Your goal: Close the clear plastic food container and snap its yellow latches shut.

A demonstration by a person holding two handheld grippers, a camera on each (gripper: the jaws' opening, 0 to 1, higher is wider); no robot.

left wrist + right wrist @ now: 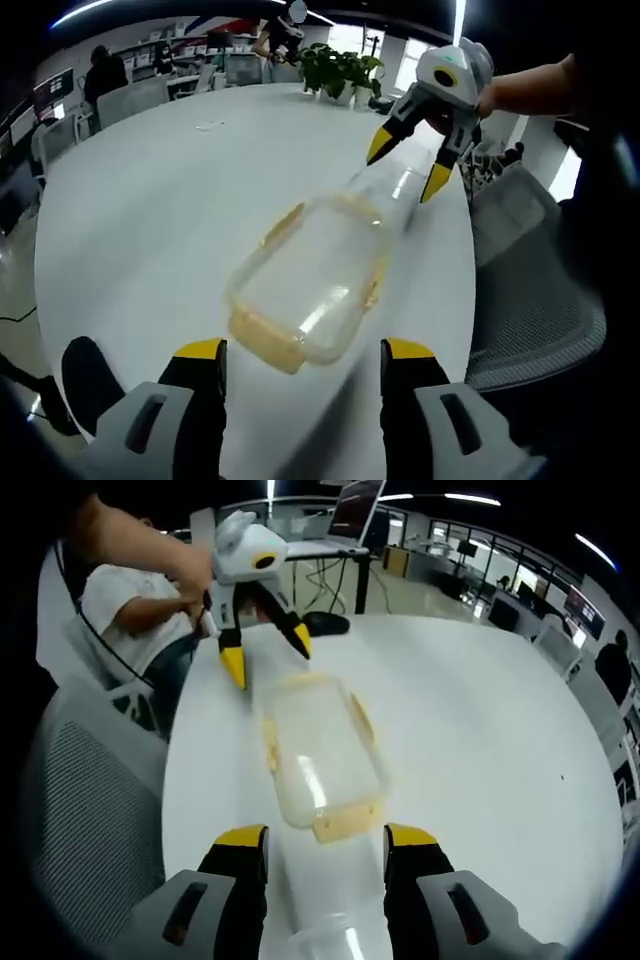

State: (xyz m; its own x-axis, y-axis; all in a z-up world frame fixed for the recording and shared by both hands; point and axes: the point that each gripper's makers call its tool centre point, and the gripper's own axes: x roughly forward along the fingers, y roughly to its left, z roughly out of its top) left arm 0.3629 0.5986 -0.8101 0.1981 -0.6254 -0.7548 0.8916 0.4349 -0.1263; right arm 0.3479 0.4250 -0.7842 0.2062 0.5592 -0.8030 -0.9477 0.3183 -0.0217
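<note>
The clear plastic food container (pixel 315 280) (pixel 322 755) is lying on the white table (pixel 150 220) (pixel 480 730), nothing being seen inside it. Its long axis is running between the two hand-held grippers, yellow latches (pixel 262 340) (pixel 345 825) flanking its sides. The left hand-held gripper (pixel 300 360) (pixel 265 650) and right hand-held gripper (pixel 325 845) (pixel 410 165) are being held released, jaws spread, nothing grasped.

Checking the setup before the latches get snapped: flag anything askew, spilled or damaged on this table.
Nothing looks spilled or broken. The clear container lies on the white table between the two open grippers, left gripper and right gripper. Its yellow latches appear to splay outward, apparently unsnapped, as the task expects.
</note>
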